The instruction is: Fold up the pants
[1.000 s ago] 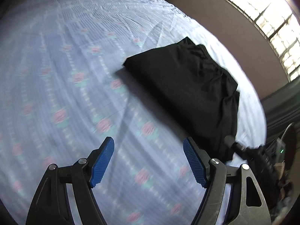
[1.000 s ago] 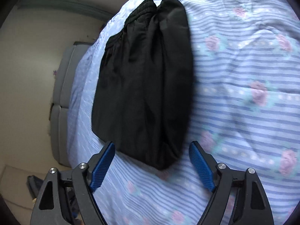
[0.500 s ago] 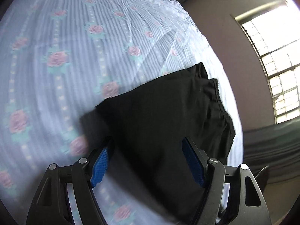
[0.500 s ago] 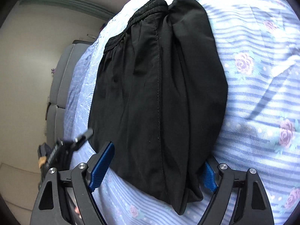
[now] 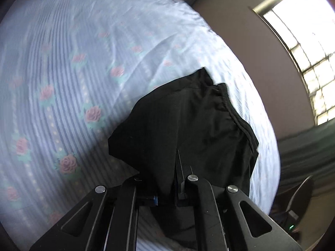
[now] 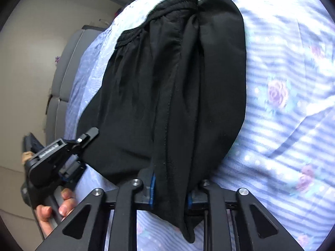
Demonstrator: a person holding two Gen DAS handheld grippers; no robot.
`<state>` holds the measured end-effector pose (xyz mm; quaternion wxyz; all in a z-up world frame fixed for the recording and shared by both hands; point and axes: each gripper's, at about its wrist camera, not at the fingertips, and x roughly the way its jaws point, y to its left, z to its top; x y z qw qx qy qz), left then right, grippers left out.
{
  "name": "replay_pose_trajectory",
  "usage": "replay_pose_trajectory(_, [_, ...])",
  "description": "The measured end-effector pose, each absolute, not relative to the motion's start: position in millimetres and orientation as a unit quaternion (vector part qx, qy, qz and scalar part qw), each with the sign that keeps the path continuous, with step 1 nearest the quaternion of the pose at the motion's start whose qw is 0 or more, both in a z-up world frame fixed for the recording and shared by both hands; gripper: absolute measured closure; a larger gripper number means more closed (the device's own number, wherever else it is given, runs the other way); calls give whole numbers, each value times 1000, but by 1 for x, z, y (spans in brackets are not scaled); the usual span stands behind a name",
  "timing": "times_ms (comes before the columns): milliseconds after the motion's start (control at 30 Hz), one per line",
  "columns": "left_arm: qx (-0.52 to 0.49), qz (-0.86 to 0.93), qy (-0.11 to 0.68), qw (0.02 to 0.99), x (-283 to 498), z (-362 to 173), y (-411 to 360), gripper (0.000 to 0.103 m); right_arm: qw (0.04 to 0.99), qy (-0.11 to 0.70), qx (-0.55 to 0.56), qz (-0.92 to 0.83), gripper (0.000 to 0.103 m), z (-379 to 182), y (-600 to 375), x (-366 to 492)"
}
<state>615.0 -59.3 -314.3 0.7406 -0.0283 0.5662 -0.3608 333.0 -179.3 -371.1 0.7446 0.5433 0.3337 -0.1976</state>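
So the black pants (image 5: 188, 129) were lying folded up on the bed, sitting on the striped blue sheet with the pink roses (image 5: 69, 87), and both grippers had a hold of the near edge. The left gripper (image 5: 166, 196) was clamped down tight on the fabric, fingers pinched in close with a fold of cloth bunched between them and hanging down over the front. Same deal with the right gripper (image 6: 170, 194): its blue pads (image 6: 152, 188) were squeezed onto a thick fold of the pants, and a bit of cloth drooped below the fingers. From the right wrist view you could also see the left gripper (image 6: 69, 159) off to the side at the pants' other corner, with the person's hand (image 6: 56, 207) wrapped around its handle. The elastic waistband (image 6: 159, 14) was at the far end. A bright window (image 5: 303, 58) was off to the right, and something grey and padded (image 6: 62, 79) stood by the bed's far side.
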Motion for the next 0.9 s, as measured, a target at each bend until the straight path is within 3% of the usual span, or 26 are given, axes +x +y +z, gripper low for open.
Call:
replay_pose_trajectory(167, [11,-358,534,766,577,-269,-60,92,791,340,470,-194,84,-312,-175,317])
replay_pose_trajectory(433, [-51,-347,537,768,514,-202,-12,93,834,347,400,-157,85,-214,-164,275])
replay_pose_trajectory(633, [-53,-330,516,788,444,-144,52,94,842,378,374,-89,85,-152,-124,240])
replay_pose_trajectory(900, [-102,-269,488,824,348,-88,178,94,844,432,315,40,85,-111,-13,194])
